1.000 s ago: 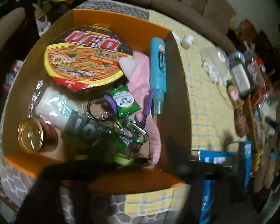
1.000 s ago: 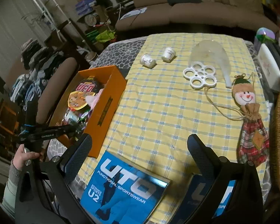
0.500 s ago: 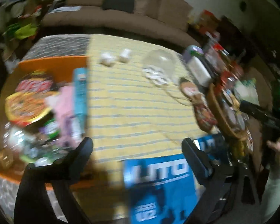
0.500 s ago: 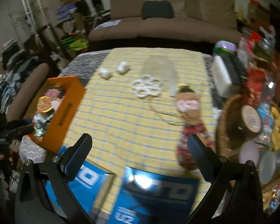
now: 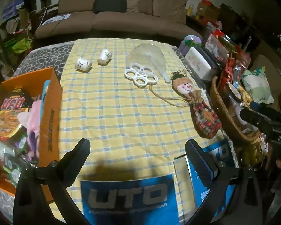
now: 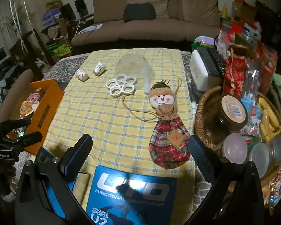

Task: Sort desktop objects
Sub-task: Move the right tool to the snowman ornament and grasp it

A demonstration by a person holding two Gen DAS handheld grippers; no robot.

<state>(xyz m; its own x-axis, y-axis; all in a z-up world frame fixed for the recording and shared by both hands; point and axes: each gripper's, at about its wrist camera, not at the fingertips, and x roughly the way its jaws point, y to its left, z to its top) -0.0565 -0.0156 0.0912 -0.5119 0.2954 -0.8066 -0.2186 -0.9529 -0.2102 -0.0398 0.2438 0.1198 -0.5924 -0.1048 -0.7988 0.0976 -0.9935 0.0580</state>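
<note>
Cardboard, orange and open-topped, makes up the box (image 5: 50, 112) at the left edge of the table, and it is already crowded: a UFO noodle bowl (image 5: 8, 112), something pink and soft (image 5: 32, 120), a tall blue tube (image 5: 45, 88) against the right wall and some shiny packets near the front. Just right of the box the yellow checked cloth (image 5: 112, 112) begins; at its far end two small white cups (image 5: 83, 64) lie tipped on their sides, close together. Further right a white ring-shaped plastic holder (image 5: 141, 74) lies touching an upturned clear bowl (image 5: 148, 56). Beside that lies a snowman doll (image 6: 165, 120) with a plaid cloth body, its cord trailing toward the white holder. At the near edge a blue UTO box (image 6: 131, 193) lies flat, with a second blue box (image 5: 202, 178) next to it. Right of the cloth stands a wicker basket (image 6: 200, 116) packed with jars and wrapped snacks, with a white case (image 5: 197, 63) behind it. The left gripper (image 5: 137, 150) hangs over the bare cloth with its jaws spread wide and nothing between them. The right gripper (image 6: 140, 146) is likewise spread wide and empty, its right finger (image 6: 200, 155) just beside the doll's plaid body, over the near edge of the cloth.
</note>
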